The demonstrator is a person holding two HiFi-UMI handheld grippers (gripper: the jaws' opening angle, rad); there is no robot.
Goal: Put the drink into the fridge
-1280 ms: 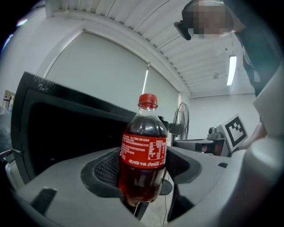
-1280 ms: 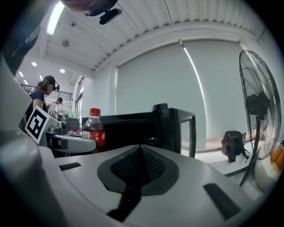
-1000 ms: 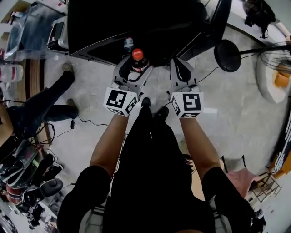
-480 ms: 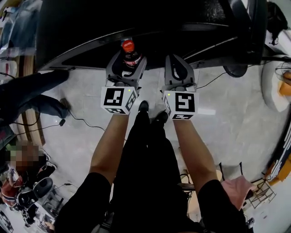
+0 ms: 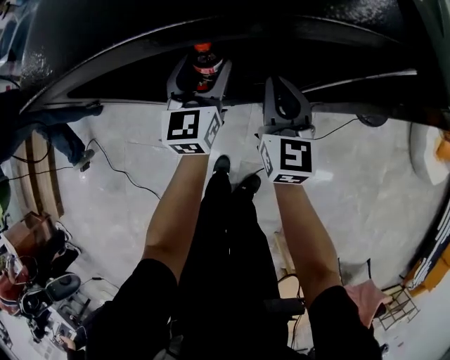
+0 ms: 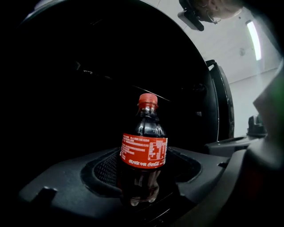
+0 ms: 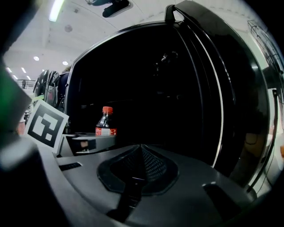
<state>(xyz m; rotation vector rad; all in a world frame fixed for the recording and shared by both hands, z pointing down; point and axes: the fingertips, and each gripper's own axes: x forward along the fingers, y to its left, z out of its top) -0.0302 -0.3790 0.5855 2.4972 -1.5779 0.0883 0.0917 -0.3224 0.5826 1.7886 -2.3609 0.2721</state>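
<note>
Left gripper (image 5: 200, 72) tight around upright cola bottle (image 6: 144, 150) at fridge (image 5: 211, 28) mouth; right gripper (image 7: 141, 148) closed, empty.

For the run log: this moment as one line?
left gripper: shut on cola bottle, upright | right gripper: shut, empty | fridge: dark interior ahead of both

1. Beneath my left gripper (image 5: 202, 67) and my right gripper (image 5: 283, 88) spreads a pale, marbled floor (image 5: 365, 183), glossy in patches.
2. A thin black cable (image 5: 119, 174) snakes across it, to the left of my left gripper.
3. Further left runs a brown wooden strip (image 5: 43, 169).
4. Behind and to the right of my right gripper lie a pink cloth (image 5: 362, 295) and a wire rack (image 5: 398, 306).
5. Overhead, a white ceiling (image 7: 88, 22) carries a long strip light (image 7: 57, 9) and small round lamps (image 7: 36, 58).
</note>
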